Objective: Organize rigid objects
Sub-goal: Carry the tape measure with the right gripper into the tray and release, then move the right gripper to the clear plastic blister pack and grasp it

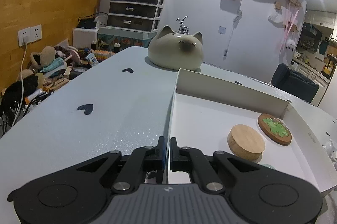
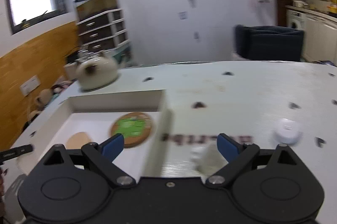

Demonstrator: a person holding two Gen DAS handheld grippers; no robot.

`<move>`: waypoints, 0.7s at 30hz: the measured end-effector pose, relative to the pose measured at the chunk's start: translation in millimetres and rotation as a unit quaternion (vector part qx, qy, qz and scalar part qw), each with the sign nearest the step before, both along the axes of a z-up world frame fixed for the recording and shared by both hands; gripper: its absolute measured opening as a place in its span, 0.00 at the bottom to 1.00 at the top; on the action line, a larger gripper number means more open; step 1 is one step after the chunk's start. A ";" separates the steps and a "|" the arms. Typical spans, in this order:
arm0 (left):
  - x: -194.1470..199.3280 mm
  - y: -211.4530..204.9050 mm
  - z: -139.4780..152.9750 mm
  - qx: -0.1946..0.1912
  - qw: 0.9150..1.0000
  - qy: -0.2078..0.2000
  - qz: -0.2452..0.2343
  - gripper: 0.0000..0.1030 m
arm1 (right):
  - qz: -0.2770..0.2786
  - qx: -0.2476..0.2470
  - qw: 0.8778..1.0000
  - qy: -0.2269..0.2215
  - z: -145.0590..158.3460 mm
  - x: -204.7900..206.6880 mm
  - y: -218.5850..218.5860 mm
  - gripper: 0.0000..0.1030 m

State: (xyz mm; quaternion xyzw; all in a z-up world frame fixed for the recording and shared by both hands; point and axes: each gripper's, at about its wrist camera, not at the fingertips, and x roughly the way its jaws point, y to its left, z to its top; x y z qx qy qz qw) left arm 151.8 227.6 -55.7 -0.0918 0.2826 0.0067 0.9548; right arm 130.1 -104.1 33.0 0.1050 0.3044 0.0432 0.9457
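While the left gripper is pinching the left wall of the white box with its fingers closed right on the cardboard edge, I'm swinging the right gripper around with its jaws spread wide and holding nothing. Inside the box I'm seeing a wooden lid and a cork coaster with a green print lying just beside each other. My guess is the next pick is the small white object sitting on the table outside the box, just ahead and between the right fingers, so the right hand is clearly the nearer one. It's blurry, so I can't call its long axis. A round white puck is lying off to the right of it. The box's right wall is standing between that stuff and the drop spot, and a cat-shaped ceramic pot is sitting past the far corner, well out of the way.
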 end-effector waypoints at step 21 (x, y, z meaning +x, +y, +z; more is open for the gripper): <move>-9.1 -1.0 -12.4 0.003 0.998 -0.060 0.003 0.02 | -0.152 -0.036 0.987 0.027 -26.8 -41.3 -84.8 0.93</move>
